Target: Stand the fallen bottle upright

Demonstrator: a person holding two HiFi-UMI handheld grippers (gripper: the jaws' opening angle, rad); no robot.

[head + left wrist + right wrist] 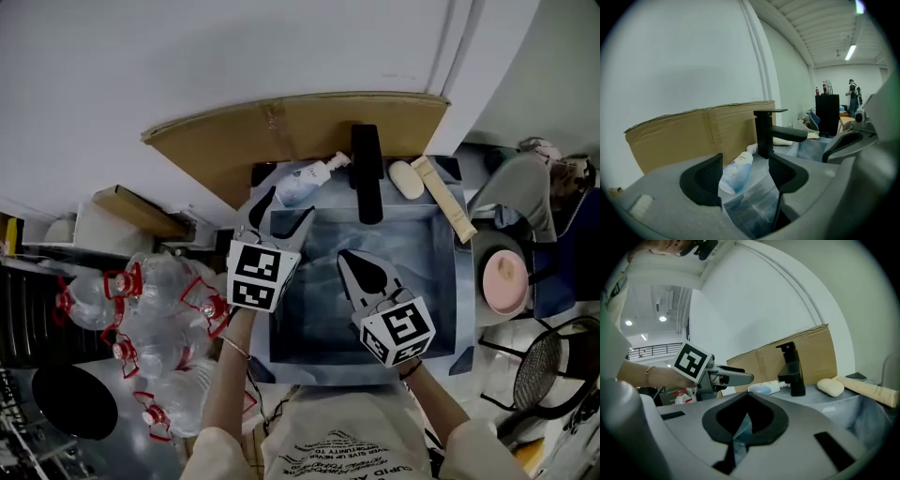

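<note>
Far left, off the tabletop: pile of water bottles (155, 328), not relevant. Left gripper (286, 208) sits over the sink's (447, 281) far-left corner, jaws wide apart, nothing in them. In the left gripper view the bottle (737, 173) is framed right between the jaws but lies beyond the tips, no contact. The bottle is on its side on the tabletop strip between sink and cardboard (281, 127), base toward the near left, neck toward the faucet (366, 173), just beside its foot. Right gripper (345, 255) hovers over the middle of the sink, jaws together and empty, pointing roughly at the faucet; looks idle. Soap (407, 179) lies right of the faucet, out of the way. My read: approach step, the grab is not made yet and the bottle is still down. Next move needs the left gripper pushed further in so the jaws straddle the body, probably mid-body rather than the tapered neck, then clamp, lift the neck end up, and set the base flat on the tabletop. Risks: little room for the swing beside the faucet, and a smooth round body could slip in the jaws.
</note>
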